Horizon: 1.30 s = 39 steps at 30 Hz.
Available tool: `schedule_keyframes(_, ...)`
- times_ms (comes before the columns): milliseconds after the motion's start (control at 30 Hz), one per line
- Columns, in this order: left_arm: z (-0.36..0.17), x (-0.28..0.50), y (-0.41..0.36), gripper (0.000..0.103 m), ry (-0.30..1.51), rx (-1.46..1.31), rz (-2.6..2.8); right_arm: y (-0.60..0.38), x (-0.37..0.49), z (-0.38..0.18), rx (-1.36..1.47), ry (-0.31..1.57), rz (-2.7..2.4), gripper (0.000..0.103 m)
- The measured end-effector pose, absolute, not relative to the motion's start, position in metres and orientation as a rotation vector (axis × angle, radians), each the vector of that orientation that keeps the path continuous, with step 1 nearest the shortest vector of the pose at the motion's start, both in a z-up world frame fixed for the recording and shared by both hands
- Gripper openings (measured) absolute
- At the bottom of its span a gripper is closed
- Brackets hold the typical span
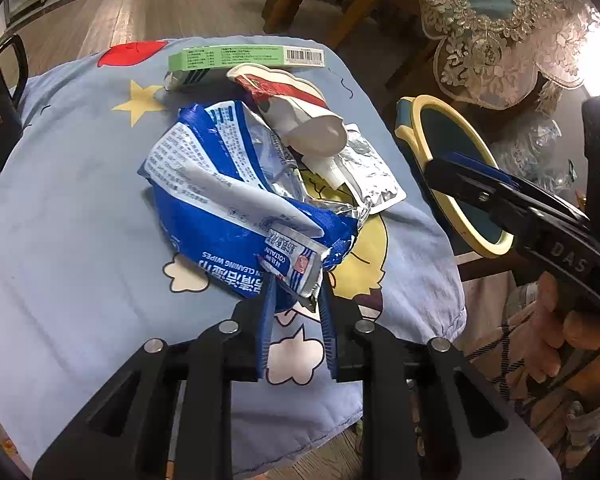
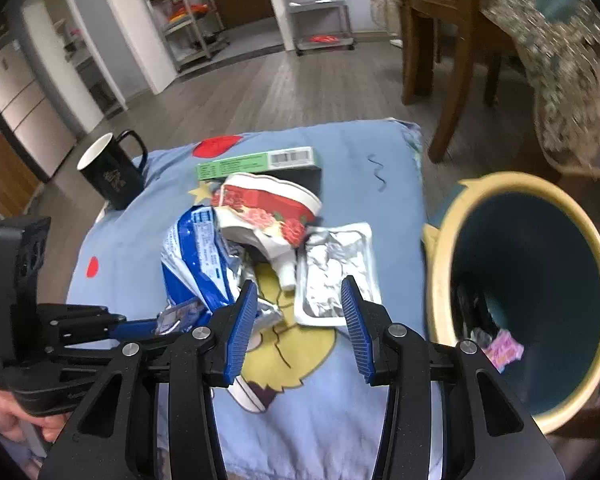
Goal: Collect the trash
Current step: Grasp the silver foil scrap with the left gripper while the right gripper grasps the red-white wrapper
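- The room: wood-plank floor, metal shelving racks (image 2: 188, 12) at twelve o'clock in the right wrist view, a wooden chair (image 2: 440, 40) at one o'clock, and a lace-edged cloth (image 1: 496, 40) hanging at one o'clock in the left wrist view.
- The surface (image 1: 60, 220) is draped in a light-blue cartoon sheet; a black mug (image 2: 114, 174) stands at its ten o'clock corner.
- The trash bin (image 2: 528, 292), yellow-rimmed and teal inside, sits just beside the surface at three o'clock; a small pink wrapper (image 2: 504, 348) and some dark bits already lie in it, so I judge the collecting begun but mostly undone.
- Still on the surface: a green box (image 1: 244, 56) at twelve o'clock, a crushed red-and-white cup (image 1: 296, 108), a foil pouch (image 2: 336, 276), and the blue wipes packet (image 1: 220, 200) in the middle.
- The left gripper (image 1: 296, 300) is pinched onto the near corner of the wipes packet, which still rests on the sheet.
- The right gripper (image 2: 300, 312) stands open and empty above the foil pouch.
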<state>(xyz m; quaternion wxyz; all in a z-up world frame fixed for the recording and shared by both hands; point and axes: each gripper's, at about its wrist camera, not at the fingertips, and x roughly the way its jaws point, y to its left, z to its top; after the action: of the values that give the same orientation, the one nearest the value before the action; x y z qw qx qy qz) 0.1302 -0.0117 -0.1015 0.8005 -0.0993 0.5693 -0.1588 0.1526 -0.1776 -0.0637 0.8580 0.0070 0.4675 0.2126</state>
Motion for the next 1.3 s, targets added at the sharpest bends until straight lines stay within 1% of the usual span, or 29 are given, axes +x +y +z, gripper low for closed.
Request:
schedule_keyframes(400, -0.094, 0.125, 0.007, 0.012, 1.196, -0.261, -0.348, -0.117, 0.184, -0.079, -0.238, 0.948, 0.539, 0.045)
schedule_keyframes(433, -0.094, 0.125, 0.008, 0.012, 1.195, -0.264, -0.347, -0.116, 0.184, -0.080, -0.244, 0.948, 0.543, 0.039)
schedule_keyframes(467, -0.093, 0.124, 0.010, 0.011, 1.195, -0.266, -0.347, -0.113, 0.186, -0.083, -0.255, 0.952, 0.549, 0.023)
schedule_keyframes(533, -0.095, 0.124, 0.011, 0.011, 1.202, -0.259, -0.341, -0.112, 0.186, -0.087, -0.257, 0.959, 0.559, 0.015)
schedule_keyframes(567, -0.096, 0.124, 0.011, 0.011, 1.206, -0.253, -0.336, -0.112, 0.186, -0.087, -0.252, 0.961, 0.564, 0.008)
schedule_keyframes(633, -0.098, 0.125, 0.010, 0.011, 1.206, -0.246, -0.330, -0.111, 0.183, -0.088, -0.258, 0.958, 0.567, 0.008)
schedule_keyframes(833, -0.100, 0.132, 0.002, 0.014, 1.209, -0.194, -0.318, -0.118, 0.177, -0.081, -0.222, 0.939, 0.574, 0.008)
schedule_keyframes(900, -0.100, 0.134, 0.000, 0.024, 1.209, -0.179, -0.308, -0.121, 0.175, -0.077, -0.207, 0.931, 0.573, 0.008)
schedule_keyframes(933, -0.100, 0.134, -0.001, 0.033, 1.202, -0.166, -0.301, -0.124, 0.174, -0.075, -0.193, 0.928, 0.573, 0.008)
schedule_keyframes(1000, -0.098, 0.136, -0.004, 0.033, 1.184, -0.147, -0.300, -0.126, 0.172, -0.072, -0.178, 0.922, 0.572, 0.008)
schedule_keyframes(1033, -0.098, 0.136, -0.004, 0.033, 1.180, -0.144, -0.305, -0.128, 0.170, -0.070, -0.173, 0.919, 0.572, 0.007)
schedule_keyframes(1100, -0.097, 0.137, -0.005, 0.027, 1.179, -0.139, -0.306, -0.130, 0.168, -0.067, -0.164, 0.911, 0.572, 0.007)
schedule_keyframes(1133, -0.097, 0.137, -0.005, 0.018, 1.181, -0.139, -0.302, -0.132, 0.167, -0.065, -0.160, 0.908, 0.572, 0.007)
schedule_keyframes(1167, -0.097, 0.137, -0.004, 0.011, 1.182, -0.140, -0.300, -0.134, 0.165, -0.063, -0.149, 0.904, 0.572, 0.007)
schedule_keyframes(1233, -0.094, 0.136, 0.000, 0.011, 1.167, -0.148, -0.296, -0.138, 0.164, -0.059, -0.130, 0.898, 0.571, 0.006)
schedule_keyframes(1267, -0.092, 0.135, 0.001, 0.010, 1.158, -0.155, -0.297, -0.141, 0.163, -0.057, -0.115, 0.897, 0.572, 0.003)
schedule_keyframes(1300, -0.089, 0.134, 0.002, 0.010, 1.149, -0.160, -0.296, -0.143, 0.163, -0.055, -0.103, 0.895, 0.572, 0.003)
